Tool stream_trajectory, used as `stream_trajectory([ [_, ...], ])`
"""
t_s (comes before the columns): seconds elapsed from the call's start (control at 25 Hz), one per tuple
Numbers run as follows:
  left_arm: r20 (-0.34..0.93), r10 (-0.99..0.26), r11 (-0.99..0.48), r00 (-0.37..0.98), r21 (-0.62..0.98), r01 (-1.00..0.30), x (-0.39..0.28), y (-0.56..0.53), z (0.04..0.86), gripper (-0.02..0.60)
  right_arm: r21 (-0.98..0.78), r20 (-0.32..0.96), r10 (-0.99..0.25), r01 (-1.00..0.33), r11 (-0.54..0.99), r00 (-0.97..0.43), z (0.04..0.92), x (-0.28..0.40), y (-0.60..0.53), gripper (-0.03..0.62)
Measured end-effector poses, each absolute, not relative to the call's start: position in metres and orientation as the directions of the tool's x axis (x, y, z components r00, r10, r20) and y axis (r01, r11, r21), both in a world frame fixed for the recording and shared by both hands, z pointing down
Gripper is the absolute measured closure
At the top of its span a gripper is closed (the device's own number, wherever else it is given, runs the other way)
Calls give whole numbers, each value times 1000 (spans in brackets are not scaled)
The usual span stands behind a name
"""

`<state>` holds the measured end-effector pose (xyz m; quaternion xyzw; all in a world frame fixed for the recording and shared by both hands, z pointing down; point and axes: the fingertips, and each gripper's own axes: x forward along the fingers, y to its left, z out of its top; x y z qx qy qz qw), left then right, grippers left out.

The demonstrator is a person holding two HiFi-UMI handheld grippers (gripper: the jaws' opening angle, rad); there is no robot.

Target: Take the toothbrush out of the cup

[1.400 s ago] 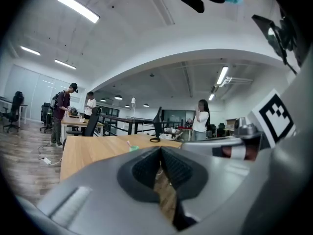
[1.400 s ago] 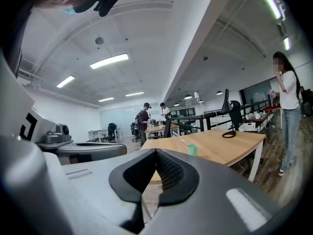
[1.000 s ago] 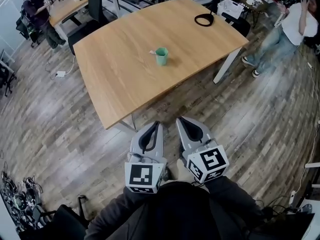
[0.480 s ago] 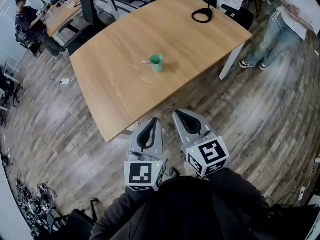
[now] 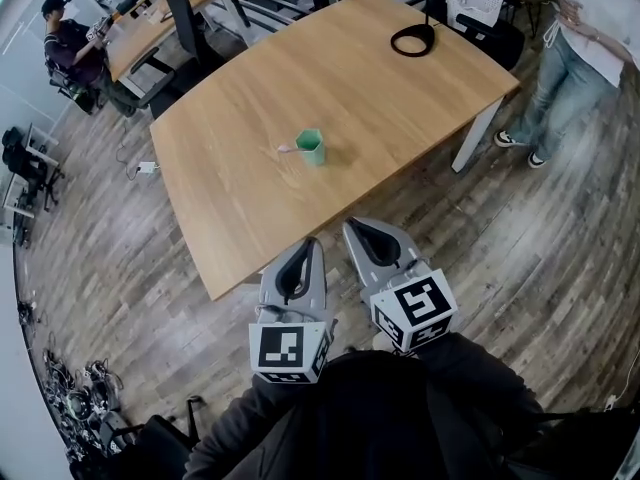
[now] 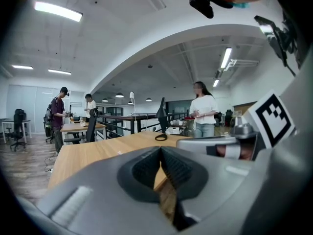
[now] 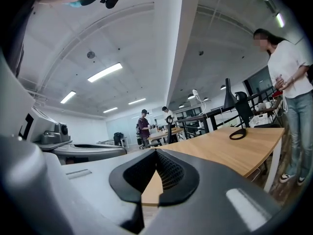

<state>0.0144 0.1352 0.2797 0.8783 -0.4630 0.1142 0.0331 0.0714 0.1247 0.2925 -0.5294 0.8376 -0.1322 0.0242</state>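
Though head-view only, cup on table

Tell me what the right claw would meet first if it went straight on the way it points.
Likely the near edge of the wooden table, just ahead of the shut right claw. Whether it strikes the edge or skims over the top is unclear.

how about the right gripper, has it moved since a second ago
Yes. The right gripper has come toward the table: its tip now overlaps the near edge; floor showed between them before.
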Motion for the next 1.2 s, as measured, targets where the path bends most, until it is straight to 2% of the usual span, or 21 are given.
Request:
stream_trajectory([
  [0.28, 258, -817, -546, 515, -62, -835, 30, 126, 287, 574, -276, 103, -869, -853, 443, -484, 302, 81, 115, 592],
  [0.6, 233, -841, -513, 488, -61, -856, 21, 105, 283, 574, -270, 109, -861, -849, 455, -496, 304, 78, 97, 592],
  [0.96, 173, -854, -500, 491, -9, -866, 10, 53, 273, 574, -217, 104, -857, -852, 476, -505, 292, 66, 53, 592],
  [1.2, 182, -852, -493, 491, 39, -869, 5, 18, 288, 574, -208, 153, -850, -857, 471, -504, 307, 61, 20, 592],
])
